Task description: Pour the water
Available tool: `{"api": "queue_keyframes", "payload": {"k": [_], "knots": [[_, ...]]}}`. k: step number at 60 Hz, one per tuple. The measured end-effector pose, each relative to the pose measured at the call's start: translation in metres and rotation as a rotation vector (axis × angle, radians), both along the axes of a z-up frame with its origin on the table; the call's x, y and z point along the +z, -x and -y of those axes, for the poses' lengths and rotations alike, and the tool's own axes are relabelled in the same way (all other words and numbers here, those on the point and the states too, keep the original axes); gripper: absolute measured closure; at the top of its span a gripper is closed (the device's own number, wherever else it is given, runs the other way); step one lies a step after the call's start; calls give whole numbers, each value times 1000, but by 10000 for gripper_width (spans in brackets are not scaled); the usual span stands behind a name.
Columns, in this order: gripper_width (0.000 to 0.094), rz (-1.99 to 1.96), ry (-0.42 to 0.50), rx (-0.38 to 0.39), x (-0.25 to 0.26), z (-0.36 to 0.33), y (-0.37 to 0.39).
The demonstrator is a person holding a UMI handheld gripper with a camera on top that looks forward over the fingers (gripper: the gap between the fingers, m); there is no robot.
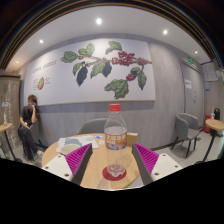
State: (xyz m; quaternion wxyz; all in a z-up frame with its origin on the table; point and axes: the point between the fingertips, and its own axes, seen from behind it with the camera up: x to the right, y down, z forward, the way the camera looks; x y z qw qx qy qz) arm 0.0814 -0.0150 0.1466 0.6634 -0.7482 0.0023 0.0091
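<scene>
A clear plastic bottle (pixel 116 130) with a red cap and a label stands upright on a round wooden table (pixel 92 167), just beyond my fingers. A small clear glass cup (pixel 115 171) sits on a red coaster (pixel 115 175) on the table, between my two fingers with a gap at each side. My gripper (pixel 113 160) is open; its pink pads (pixel 77 157) flank the cup and hold nothing.
White papers or cards (pixel 70 146) lie on the table's left part. A person (pixel 31 117) sits at the left by another table. Grey chairs (pixel 187 127) stand to the right. A wall with a large leaf mural (pixel 105 65) is behind.
</scene>
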Motion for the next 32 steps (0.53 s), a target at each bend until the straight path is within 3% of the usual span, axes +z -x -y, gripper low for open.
{"api": "queue_keyframes", "payload": {"k": [7, 15, 32], "knots": [[88, -60, 31, 84, -9, 74, 22], [89, -54, 48, 120, -15, 136, 37], [88, -80, 15, 128, -25, 171, 37]]}}
